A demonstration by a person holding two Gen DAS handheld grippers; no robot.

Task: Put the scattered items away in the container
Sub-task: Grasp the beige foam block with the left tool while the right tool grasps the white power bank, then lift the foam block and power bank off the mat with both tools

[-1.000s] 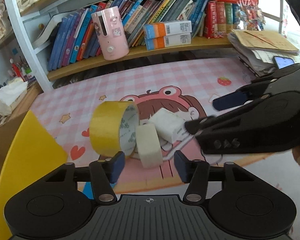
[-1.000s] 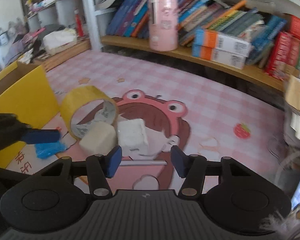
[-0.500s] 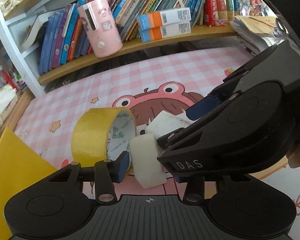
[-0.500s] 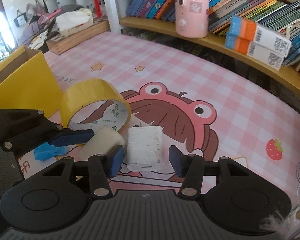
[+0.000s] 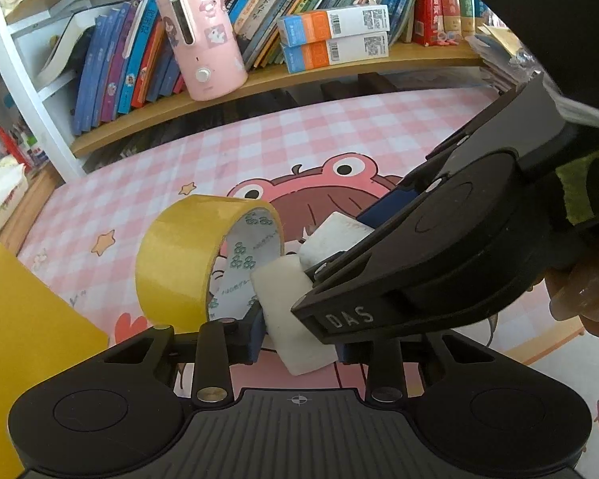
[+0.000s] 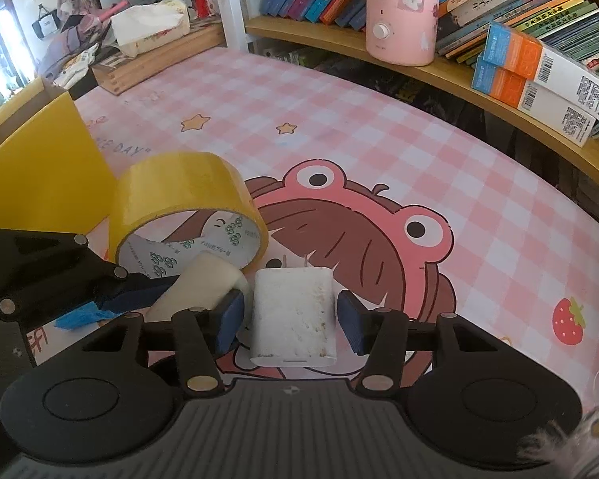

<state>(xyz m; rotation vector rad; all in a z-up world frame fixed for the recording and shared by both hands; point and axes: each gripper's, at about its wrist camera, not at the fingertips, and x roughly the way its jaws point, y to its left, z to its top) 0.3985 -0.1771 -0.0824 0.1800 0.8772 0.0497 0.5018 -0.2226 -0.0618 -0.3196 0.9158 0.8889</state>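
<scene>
Left gripper (image 5: 299, 333): jaws have just been closing; the cream block (image 5: 289, 311) sits between the blue pads, the left pad against its side, the right pad hidden behind the other tool, so a firm grip cannot be told.
Right gripper (image 6: 291, 315): parted, the white charger (image 6: 293, 313) between its pads with a slim gap either side.
Cream block: at 9 o'clock of the charger, just beside it.
Yellow tape roll (image 6: 179, 195): on edge at 11 o'clock of the block, touching it.
Yellow box (image 6: 40, 159): at 9 o'clock of the roll.
Surface: pink checked mat (image 6: 379, 139).
</scene>
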